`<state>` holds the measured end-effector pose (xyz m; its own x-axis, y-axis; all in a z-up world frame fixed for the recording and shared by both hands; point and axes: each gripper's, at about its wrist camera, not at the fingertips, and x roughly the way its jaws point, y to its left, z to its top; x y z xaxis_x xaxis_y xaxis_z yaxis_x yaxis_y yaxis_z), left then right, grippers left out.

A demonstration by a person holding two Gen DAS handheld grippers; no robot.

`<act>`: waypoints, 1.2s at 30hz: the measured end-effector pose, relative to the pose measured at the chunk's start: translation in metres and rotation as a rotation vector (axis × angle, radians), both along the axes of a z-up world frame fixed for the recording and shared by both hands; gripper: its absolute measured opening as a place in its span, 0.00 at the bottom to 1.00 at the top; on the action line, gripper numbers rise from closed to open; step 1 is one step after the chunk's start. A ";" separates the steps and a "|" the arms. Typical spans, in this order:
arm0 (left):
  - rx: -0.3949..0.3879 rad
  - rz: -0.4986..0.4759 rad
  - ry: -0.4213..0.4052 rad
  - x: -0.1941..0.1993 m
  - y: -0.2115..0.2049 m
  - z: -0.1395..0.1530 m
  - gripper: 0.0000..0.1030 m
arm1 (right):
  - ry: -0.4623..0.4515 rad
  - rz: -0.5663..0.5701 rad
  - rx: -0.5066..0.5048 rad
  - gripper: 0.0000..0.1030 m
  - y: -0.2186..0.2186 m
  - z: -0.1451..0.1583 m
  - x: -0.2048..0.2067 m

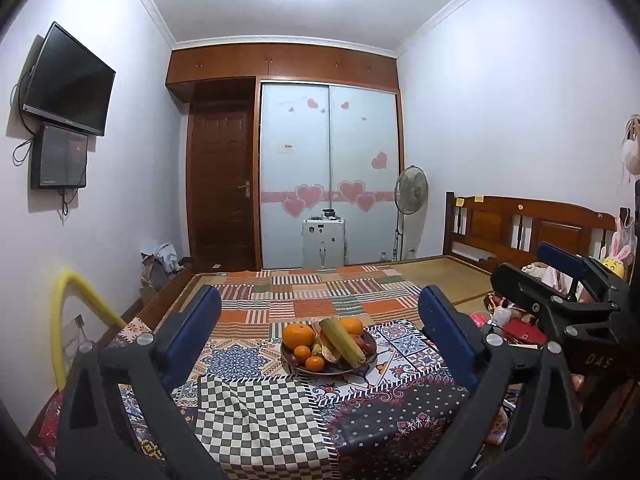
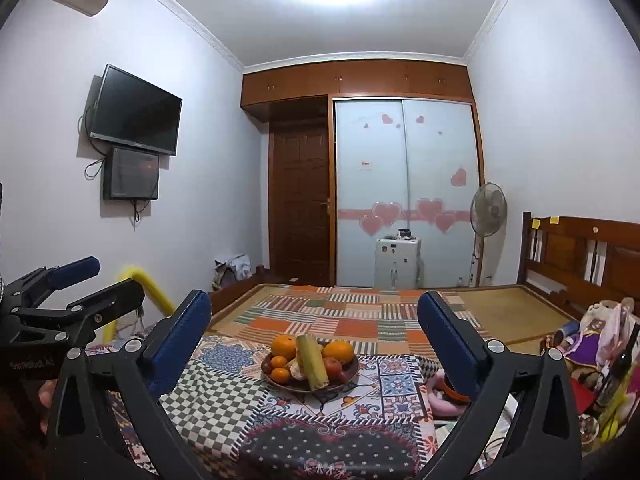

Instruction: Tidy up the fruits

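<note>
1. Left tool [image 1: 320, 336]: jaws spread wide, nothing between them, well short of the fruit.
2. Right tool [image 2: 314, 338]: jaws likewise spread, empty, beside the left one.
3. Bowl [image 1: 370, 349]: dark, shallow, mid-worktop on the patterned cloth [image 1: 256, 412]; probably slides if nudged.
4. Large orange [image 1: 298, 335], far left of the heap: firm, round, likely to roll; grip across the middle.
5. Yellow-green stalk [image 1: 342, 340]: long, stiff, lying atop the heap; pinch at mid-length.
6. Small oranges [image 1: 315, 363], near rim: light, soft-skinned; squeeze gently.
</note>
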<state>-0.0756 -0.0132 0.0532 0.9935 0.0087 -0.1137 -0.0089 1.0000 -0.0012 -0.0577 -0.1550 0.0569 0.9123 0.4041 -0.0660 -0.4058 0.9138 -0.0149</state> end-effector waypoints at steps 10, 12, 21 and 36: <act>-0.003 -0.004 0.000 0.001 -0.001 0.000 0.99 | 0.000 -0.003 0.016 1.00 -0.002 0.003 0.000; -0.005 -0.007 0.001 0.002 -0.002 0.000 1.00 | -0.001 -0.002 0.018 1.00 -0.002 0.004 -0.002; -0.006 -0.015 0.004 0.004 -0.002 -0.001 1.00 | -0.003 -0.001 0.028 1.00 -0.004 0.007 -0.002; -0.024 -0.024 0.017 0.007 0.001 -0.005 1.00 | -0.008 0.003 0.038 1.00 -0.003 0.008 0.000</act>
